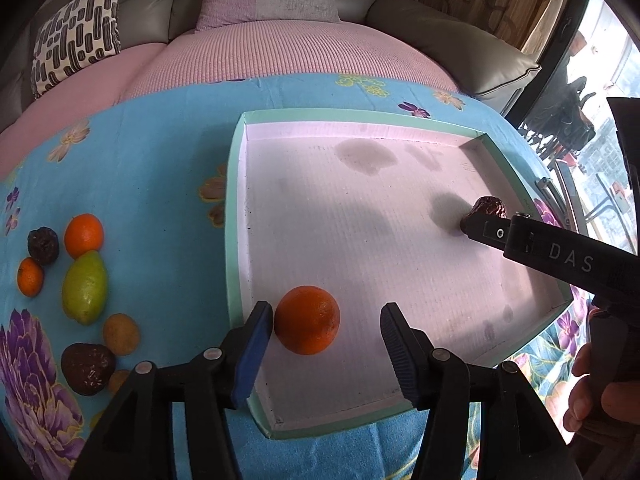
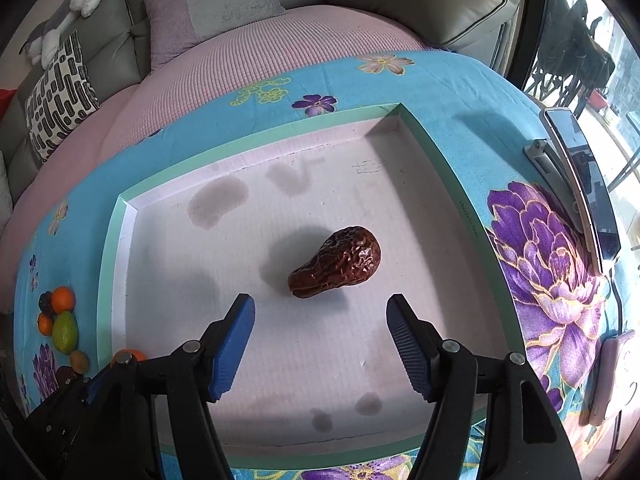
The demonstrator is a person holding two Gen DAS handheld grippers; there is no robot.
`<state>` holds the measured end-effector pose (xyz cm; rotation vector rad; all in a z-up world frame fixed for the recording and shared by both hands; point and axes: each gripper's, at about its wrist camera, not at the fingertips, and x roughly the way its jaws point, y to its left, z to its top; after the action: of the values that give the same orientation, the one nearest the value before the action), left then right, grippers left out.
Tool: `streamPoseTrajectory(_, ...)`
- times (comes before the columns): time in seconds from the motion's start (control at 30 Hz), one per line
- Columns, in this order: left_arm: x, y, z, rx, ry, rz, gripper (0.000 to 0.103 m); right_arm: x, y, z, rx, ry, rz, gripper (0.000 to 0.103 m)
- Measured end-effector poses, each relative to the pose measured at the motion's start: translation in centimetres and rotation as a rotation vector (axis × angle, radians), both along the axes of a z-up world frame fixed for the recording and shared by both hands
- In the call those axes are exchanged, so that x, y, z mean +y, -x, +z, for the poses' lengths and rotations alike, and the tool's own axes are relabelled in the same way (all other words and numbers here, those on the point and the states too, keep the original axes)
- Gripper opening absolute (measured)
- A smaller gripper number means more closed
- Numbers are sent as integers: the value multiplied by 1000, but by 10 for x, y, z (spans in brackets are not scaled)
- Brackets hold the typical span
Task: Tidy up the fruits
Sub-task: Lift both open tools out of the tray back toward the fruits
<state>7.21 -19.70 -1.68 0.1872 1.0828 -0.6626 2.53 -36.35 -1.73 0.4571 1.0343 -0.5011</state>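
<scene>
Orange (image 1: 307, 320) and wrinkled brown fruit (image 2: 338, 262) lie in my green-rimmed tray (image 1: 234, 216), my left gripper (image 1: 324, 326) and right gripper (image 2: 320, 322) both released.

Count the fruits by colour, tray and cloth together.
Orange fruits: 4, one only partly visible
Dark brown fruits: 3
Yellow-green fruit: 1
Tan fruit: 1
Total: 9
</scene>
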Motion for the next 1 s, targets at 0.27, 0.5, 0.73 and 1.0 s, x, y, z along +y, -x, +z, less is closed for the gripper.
streamPoseTrajectory(0.27, 23, -6, 20, -57, 33, 89, 101, -3, 4, 2, -14, 5, -15, 80)
streamPoseTrajectory(0.5, 59, -28, 19, -53, 48, 233, 103, -2, 5, 3, -26, 21, -10, 96)
streamPoseTrajectory(0.73, 103, -45, 29, -119, 2, 385, 103, 8, 0, 11, -99, 48, 33, 98)
streamPoseTrajectory(1.0, 167, -60, 33, -144, -47, 580, 103, 46, -19, 18, -160, 110, 177, 98)
